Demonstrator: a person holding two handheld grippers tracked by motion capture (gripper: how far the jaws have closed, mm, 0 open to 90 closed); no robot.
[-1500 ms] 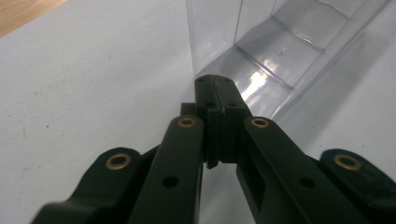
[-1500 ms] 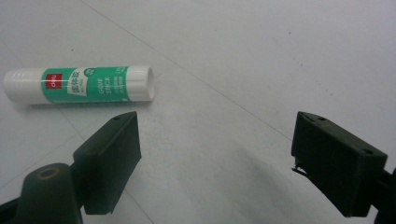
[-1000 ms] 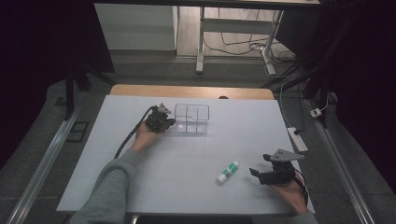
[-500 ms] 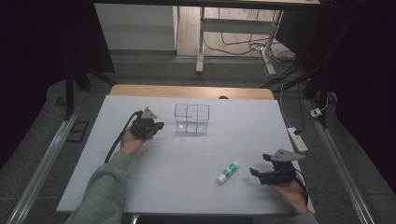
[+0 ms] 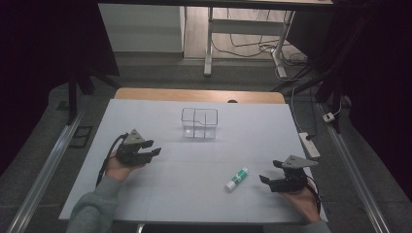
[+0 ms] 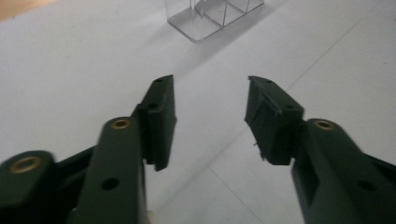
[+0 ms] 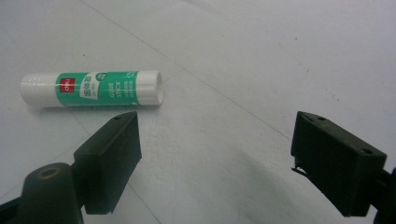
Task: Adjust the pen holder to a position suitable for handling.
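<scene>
Glue stick [image 5: 236, 178] lies flat on table [image 5: 145, 111], just left of right gripper [image 5: 267, 180], jaws apart, empty. Left gripper [image 5: 151, 148], jaws just opened, nothing between. Stick is best squared across mid-body, then clamped; clear organizer [image 5: 199, 123] stands well beyond the stick.

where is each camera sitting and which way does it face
High view: above the person's side, looking forward and down on the table; both forearms, left gripper, right gripper.
Left gripper view: rides that gripper, open jaws toward the clear organizer.
Right gripper view: rides that gripper, open jaws beside the glue stick.
Shared: high view also shows organizer and glue stick.
</scene>
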